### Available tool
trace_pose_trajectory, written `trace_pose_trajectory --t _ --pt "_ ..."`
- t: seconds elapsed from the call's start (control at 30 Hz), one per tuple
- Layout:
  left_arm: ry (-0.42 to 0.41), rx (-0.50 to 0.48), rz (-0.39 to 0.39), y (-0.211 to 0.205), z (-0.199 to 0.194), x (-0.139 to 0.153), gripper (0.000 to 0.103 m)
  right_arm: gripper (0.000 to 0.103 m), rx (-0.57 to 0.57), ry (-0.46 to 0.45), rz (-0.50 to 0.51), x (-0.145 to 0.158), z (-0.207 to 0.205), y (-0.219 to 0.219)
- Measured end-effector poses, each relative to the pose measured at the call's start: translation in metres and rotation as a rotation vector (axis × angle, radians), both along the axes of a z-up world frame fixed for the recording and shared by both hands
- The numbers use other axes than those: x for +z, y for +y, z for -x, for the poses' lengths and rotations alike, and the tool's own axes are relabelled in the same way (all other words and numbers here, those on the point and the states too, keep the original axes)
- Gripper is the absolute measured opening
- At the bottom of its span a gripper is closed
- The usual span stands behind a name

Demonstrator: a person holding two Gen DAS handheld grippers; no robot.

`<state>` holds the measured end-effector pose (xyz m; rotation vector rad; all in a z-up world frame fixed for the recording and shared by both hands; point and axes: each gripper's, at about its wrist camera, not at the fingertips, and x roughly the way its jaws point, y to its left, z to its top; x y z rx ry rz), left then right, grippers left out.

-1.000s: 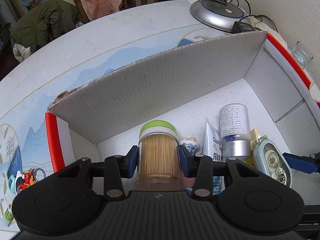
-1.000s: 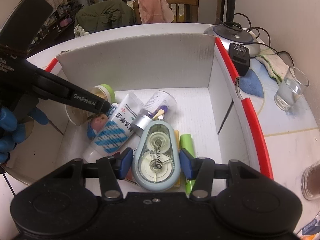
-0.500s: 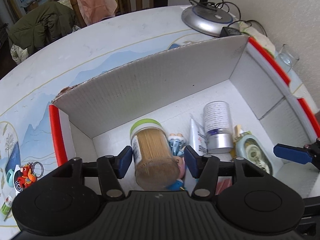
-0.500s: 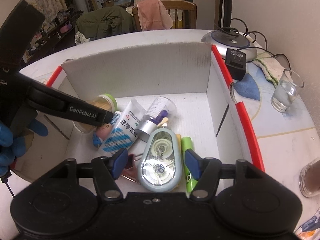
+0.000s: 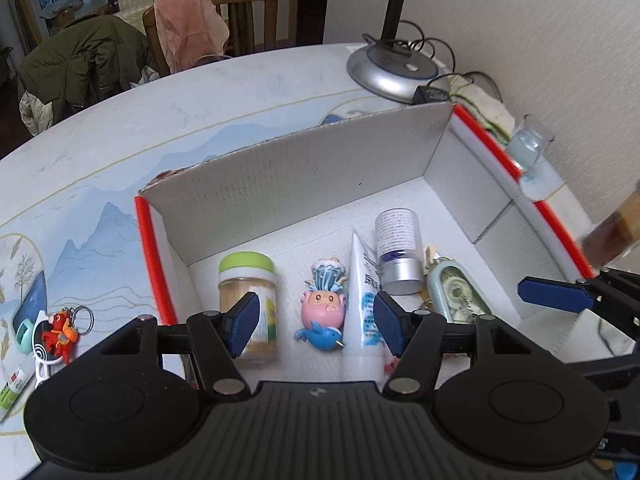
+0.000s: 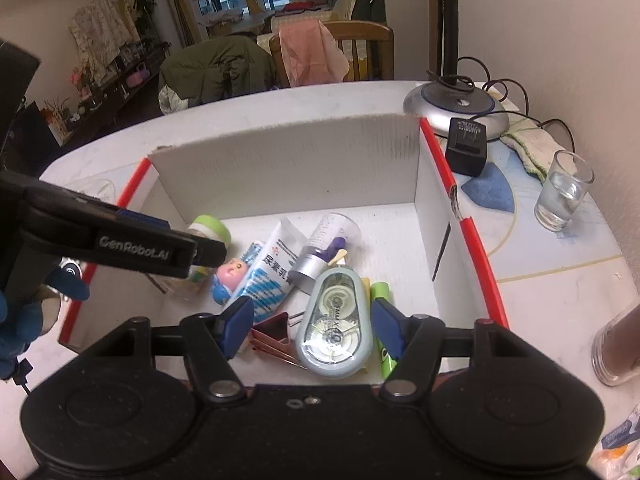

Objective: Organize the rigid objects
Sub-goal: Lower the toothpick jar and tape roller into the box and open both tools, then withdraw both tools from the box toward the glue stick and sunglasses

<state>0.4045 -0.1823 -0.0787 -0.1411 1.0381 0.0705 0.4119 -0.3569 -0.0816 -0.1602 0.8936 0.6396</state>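
The left gripper [image 5: 314, 322] is spread wide with nothing between its blue pads, hovering over the near edge of the white corrugated box with red rims [image 5: 304, 172]. Just beyond it, on the box floor, lie the clear toothpick jar with a green lid [image 5: 248, 280] at 11 o'clock, the pink and blue cartoon figurine [image 5: 324, 304] at 12 o'clock, and the white and blue ointment tube [image 5: 362, 292] at 1 o'clock. Farther right lie the clear cylindrical bottle with a silver cap [image 5: 397, 250] and the pale green correction-tape dispenser [image 5: 456, 290].

The right gripper [image 6: 312, 330] is also open, its pads either side of the dispenser [image 6: 336, 320] without touching it. A lime-green marker [image 6: 383, 320] lies beside the dispenser at 1 o'clock, and rose-gold metal clips [image 6: 272, 340] at 10 o'clock.

Outside the box, on the painted white desk [image 5: 120, 136], a red keychain toy [image 5: 60, 332] lies at 9 o'clock, and a glass of water [image 6: 564, 196] stands at 2 o'clock.
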Motion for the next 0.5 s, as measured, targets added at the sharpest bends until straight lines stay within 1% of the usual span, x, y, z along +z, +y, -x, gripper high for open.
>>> trace_pose_trajectory --t 0.07,0.1,0.27,0.33,0.43,0.5 --pt "-0.019 0.003 0.008 0.001 0.007 0.006 0.062 0.069 -0.001 -0.006 -0.011 0.005 0.004 0.000" --pt "-0.026 0.004 0.010 0.001 0.011 0.010 0.062 0.074 -0.002 -0.012 -0.018 0.008 0.007 0.000" --pt "-0.084 -0.011 0.019 0.003 0.032 0.029 0.062 0.075 0.003 -0.036 -0.047 0.022 0.021 0.001" --pt "-0.105 -0.015 0.021 0.004 0.041 0.036 0.062 0.077 0.000 -0.044 -0.058 0.027 0.027 0.001" --pt "-0.141 -0.035 0.003 0.006 0.054 0.045 0.063 0.082 0.001 -0.055 -0.074 0.034 0.037 0.002" --pt "-0.164 -0.038 -0.003 0.011 0.064 0.050 0.063 0.082 -0.002 -0.066 -0.075 0.038 0.044 0.003"
